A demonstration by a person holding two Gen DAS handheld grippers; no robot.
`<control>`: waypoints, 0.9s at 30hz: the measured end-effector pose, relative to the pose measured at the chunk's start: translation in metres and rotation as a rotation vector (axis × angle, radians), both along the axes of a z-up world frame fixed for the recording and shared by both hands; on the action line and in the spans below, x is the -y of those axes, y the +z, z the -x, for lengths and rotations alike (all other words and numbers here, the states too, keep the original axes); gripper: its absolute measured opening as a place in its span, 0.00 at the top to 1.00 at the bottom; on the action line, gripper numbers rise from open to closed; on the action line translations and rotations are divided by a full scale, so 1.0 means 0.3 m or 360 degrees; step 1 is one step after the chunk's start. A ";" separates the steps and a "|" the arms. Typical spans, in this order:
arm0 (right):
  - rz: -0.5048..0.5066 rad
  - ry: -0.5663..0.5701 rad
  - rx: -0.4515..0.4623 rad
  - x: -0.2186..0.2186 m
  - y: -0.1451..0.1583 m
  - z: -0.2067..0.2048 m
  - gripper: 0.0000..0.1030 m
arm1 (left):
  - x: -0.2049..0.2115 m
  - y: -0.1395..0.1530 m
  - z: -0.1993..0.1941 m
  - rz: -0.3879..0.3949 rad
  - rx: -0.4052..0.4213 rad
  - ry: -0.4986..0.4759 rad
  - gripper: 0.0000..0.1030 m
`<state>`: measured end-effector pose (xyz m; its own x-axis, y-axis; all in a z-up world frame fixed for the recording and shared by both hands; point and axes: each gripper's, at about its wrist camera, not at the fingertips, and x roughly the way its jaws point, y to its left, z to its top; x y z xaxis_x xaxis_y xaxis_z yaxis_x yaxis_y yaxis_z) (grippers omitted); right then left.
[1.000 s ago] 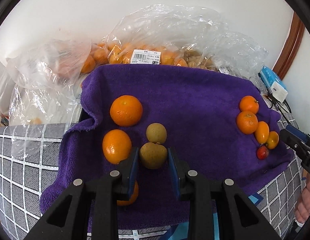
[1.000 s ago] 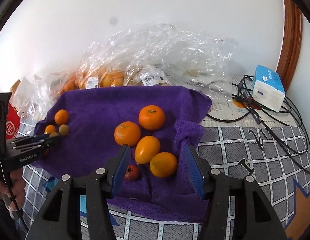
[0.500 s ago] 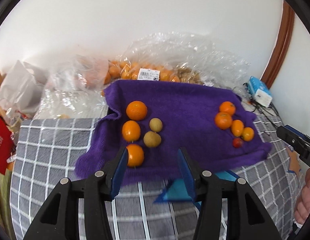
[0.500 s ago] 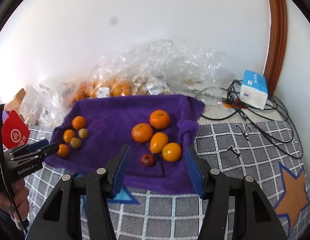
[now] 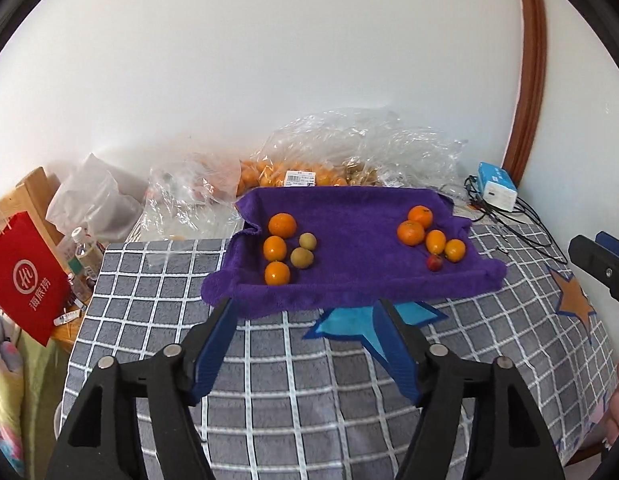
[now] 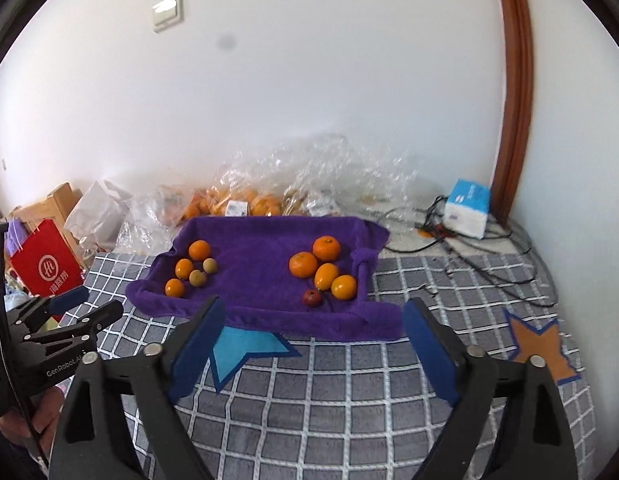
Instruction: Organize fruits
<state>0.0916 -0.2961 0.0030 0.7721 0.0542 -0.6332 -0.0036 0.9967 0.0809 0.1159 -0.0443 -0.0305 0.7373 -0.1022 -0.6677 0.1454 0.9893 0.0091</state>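
Your left gripper point(image 5: 305, 312) and right gripper point(image 6: 313, 312) both hang with jaws spread and nothing between them, over bare checked blanket point(image 5: 309, 380) just short of the purple towel's point(image 5: 349, 236) near edge. On the towel, three oranges point(image 5: 275, 248) and two brown fruits point(image 5: 301, 257) cluster left; five fruits point(image 6: 317, 270) sit right.
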 end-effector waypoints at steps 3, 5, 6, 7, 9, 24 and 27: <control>-0.0015 -0.0008 0.0004 0.001 0.014 0.042 0.05 | 0.021 0.022 0.051 -0.0021 0.0032 -0.0001 0.22; -0.0021 -0.0003 -0.0008 0.001 0.016 0.064 0.04 | 0.033 0.035 0.087 -0.0040 0.0071 0.0001 0.17; -0.0009 -0.0005 -0.0008 -0.001 0.019 0.076 0.03 | 0.038 0.040 0.100 -0.0045 0.0078 0.0005 0.15; 0.0009 -0.0011 -0.0005 -0.004 0.022 0.088 0.03 | 0.040 0.046 0.112 -0.0045 0.0081 0.0008 0.14; 0.0027 -0.0023 0.0001 -0.011 0.030 0.117 0.03 | 0.037 0.055 0.126 -0.0032 0.0086 0.0017 0.14; 0.0005 -0.0044 0.0036 -0.018 0.056 0.197 0.03 | 0.002 0.110 0.200 0.0012 0.0165 0.0058 0.13; 0.0000 -0.0045 0.0033 -0.017 0.055 0.199 0.03 | 0.001 0.113 0.203 0.0019 0.0165 0.0061 0.13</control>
<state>0.0317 -0.2910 0.0196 0.7862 0.0322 -0.6171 0.0231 0.9964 0.0814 0.0551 -0.0444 0.0034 0.8060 -0.0805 -0.5864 0.1066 0.9943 0.0100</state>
